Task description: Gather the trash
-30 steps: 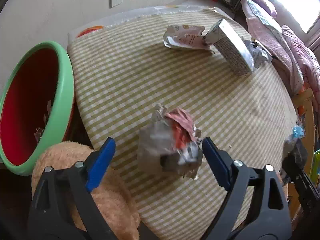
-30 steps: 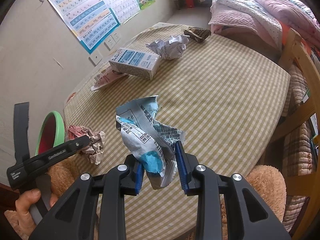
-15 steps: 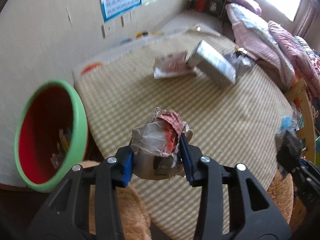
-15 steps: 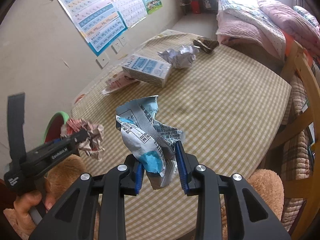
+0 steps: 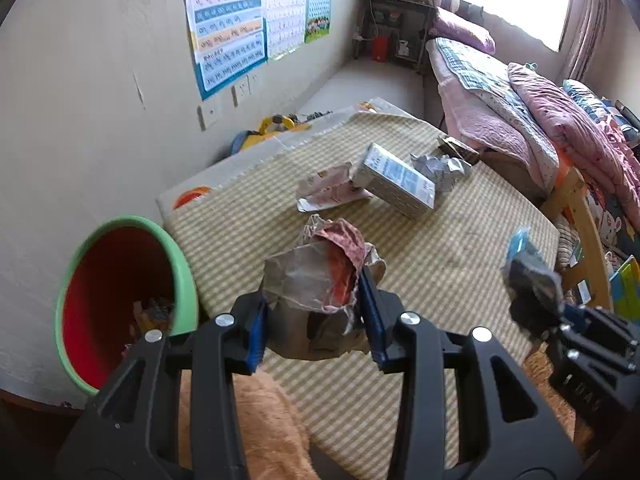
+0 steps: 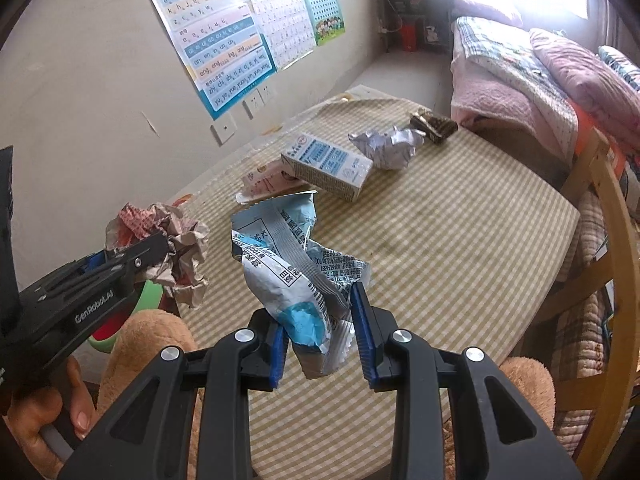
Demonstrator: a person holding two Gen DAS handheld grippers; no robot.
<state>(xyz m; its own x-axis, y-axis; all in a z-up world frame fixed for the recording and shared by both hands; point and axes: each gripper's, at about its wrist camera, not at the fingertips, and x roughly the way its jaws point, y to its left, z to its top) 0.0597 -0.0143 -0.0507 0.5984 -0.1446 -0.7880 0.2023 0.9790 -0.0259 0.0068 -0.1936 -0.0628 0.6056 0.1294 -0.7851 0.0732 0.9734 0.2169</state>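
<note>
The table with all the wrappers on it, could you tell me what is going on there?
A person is clearing trash with two hand-held grippers. The left gripper is shut on a crumpled brown and red paper ball, lifted above the checked table. The right gripper is shut on a blue and white snack wrapper. A green-rimmed red bin stands beside the table. A carton, a pink packet, a foil wad and a dark wrapper are left on the table.

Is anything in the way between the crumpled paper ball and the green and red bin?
Nothing visible is. The left gripper is shut on the crumpled paper ball, held in the air above the table's near edge. The green-rimmed red bin sits just left of the table with its mouth open, and only clear air lies between them.
</note>
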